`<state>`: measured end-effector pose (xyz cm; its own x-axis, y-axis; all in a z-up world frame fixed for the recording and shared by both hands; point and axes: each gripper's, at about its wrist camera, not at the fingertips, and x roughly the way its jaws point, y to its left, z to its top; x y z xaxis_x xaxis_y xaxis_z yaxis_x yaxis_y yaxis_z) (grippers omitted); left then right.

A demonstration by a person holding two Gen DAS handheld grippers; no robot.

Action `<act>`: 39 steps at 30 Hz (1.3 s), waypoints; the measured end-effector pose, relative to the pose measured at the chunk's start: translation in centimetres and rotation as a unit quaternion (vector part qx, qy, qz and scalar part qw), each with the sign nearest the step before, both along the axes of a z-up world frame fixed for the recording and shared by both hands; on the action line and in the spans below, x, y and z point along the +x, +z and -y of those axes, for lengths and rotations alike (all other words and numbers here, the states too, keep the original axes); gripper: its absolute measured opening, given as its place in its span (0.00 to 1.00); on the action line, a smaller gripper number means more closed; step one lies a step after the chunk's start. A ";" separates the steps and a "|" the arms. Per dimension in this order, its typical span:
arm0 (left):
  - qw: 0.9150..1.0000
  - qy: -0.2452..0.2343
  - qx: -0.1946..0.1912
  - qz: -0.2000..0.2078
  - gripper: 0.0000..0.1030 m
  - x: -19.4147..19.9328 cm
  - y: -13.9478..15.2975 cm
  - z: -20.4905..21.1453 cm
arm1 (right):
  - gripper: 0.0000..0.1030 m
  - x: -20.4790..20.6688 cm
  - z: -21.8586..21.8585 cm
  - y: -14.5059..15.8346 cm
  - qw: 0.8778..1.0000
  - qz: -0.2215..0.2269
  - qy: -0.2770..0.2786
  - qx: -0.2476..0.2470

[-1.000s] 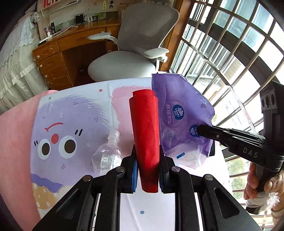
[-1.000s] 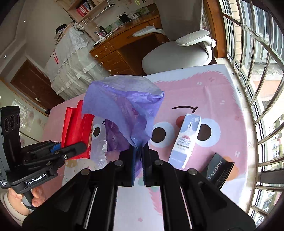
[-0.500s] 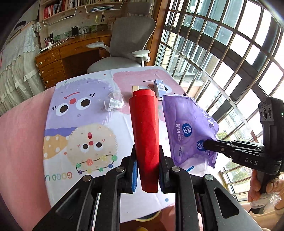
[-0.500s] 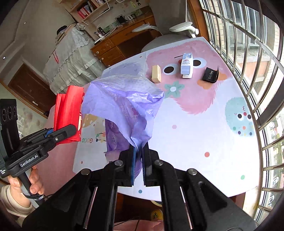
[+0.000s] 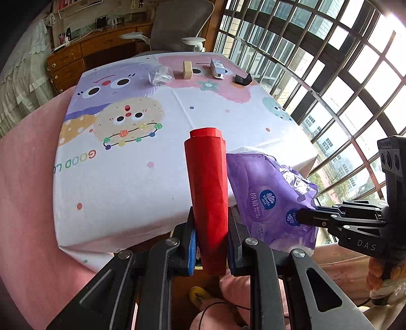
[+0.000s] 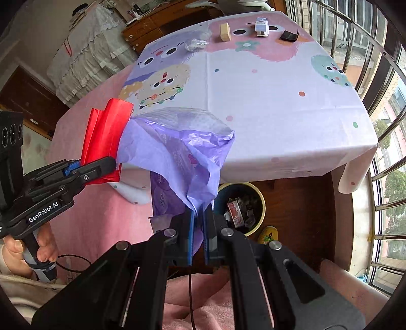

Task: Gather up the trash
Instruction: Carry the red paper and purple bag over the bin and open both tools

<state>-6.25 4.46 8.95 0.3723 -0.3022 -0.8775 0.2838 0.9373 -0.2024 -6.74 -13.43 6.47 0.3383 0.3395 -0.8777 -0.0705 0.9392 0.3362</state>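
Both grippers pulled back off the table edge, trash now over the bin.
My left gripper (image 5: pixel 210 247) stays clamped on the red folded wrapper (image 5: pixel 206 187); my right gripper (image 6: pixel 199 237) pinches the crumpled purple tissue pack (image 6: pixel 177 149) above the yellow-rimmed bin (image 6: pixel 261 203). Table (image 5: pixel 121 182) scraps now far away.

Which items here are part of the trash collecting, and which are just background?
Job: red wrapper in left tool; purple tissue packet in right tool; bin; table litter: crumpled bottle, carton.
Background: office chair, wooden desk.
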 end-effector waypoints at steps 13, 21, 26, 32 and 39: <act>0.993 0.018 0.014 -0.116 0.17 -3.9 -14.0 2.8 | 0.04 -0.3 0.8 -14.2 0.994 -0.108 0.021 -0.024; 0.988 0.023 0.026 -0.152 0.18 -2.9 -27.8 3.7 | 0.04 0.7 0.9 -28.9 0.986 -0.164 -0.002 -0.035; 0.986 0.025 0.027 -0.160 0.20 -1.1 -36.1 4.0 | 0.04 2.5 0.9 -36.9 0.984 -0.173 -0.020 -0.049; 0.987 0.040 0.026 -0.156 0.52 0.7 -42.7 3.5 | 0.11 5.8 0.8 -43.6 0.981 -0.184 -0.029 -0.045; 0.986 0.055 0.045 -0.152 0.80 1.9 -45.3 2.6 | 0.47 5.6 1.9 -46.3 0.980 -0.189 -0.055 -0.027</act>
